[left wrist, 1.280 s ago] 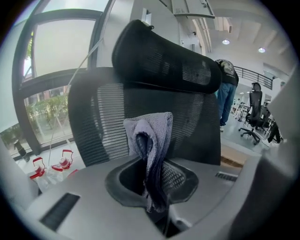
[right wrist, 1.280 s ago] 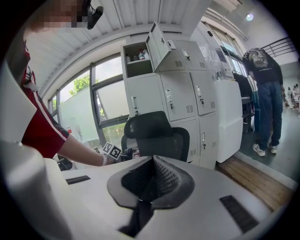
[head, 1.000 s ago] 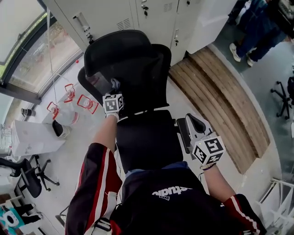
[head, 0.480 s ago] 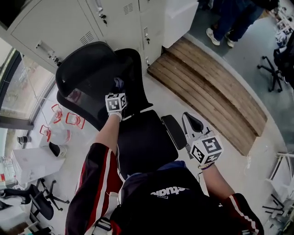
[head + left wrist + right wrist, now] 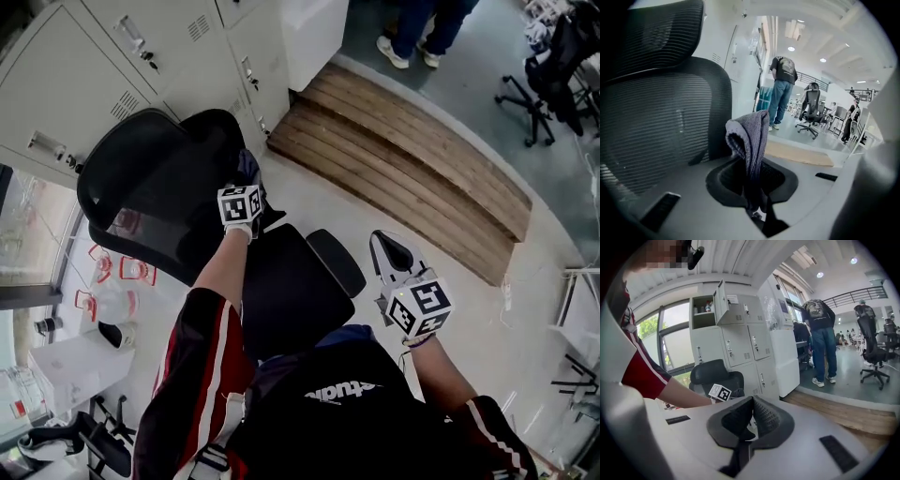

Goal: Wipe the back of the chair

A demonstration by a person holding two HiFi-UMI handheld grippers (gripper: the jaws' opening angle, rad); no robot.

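A black mesh office chair [image 5: 159, 202] stands in front of me, its back [image 5: 651, 122] filling the left of the left gripper view. My left gripper [image 5: 246, 183] is shut on a grey-purple cloth [image 5: 749, 140], which it holds beside the right edge of the chair back; whether the cloth touches the mesh I cannot tell. My right gripper [image 5: 392, 255] hangs to the right of the seat [image 5: 291, 286], jaws shut [image 5: 749, 420] with nothing between them. The chair and my left arm also show in the right gripper view [image 5: 717, 373].
Grey lockers [image 5: 141, 56] stand behind the chair. A wooden step [image 5: 403, 169] runs diagonally to the right. A person [image 5: 422, 28] stands past it, and other office chairs [image 5: 544, 75] are at the far right. Clear bottles with red labels [image 5: 108, 281] sit on the floor at left.
My view has swung, so the chair now sits further left and lower in the picture. The left gripper with the cloth has shifted toward the right edge of the chair back. The right gripper has barely moved.
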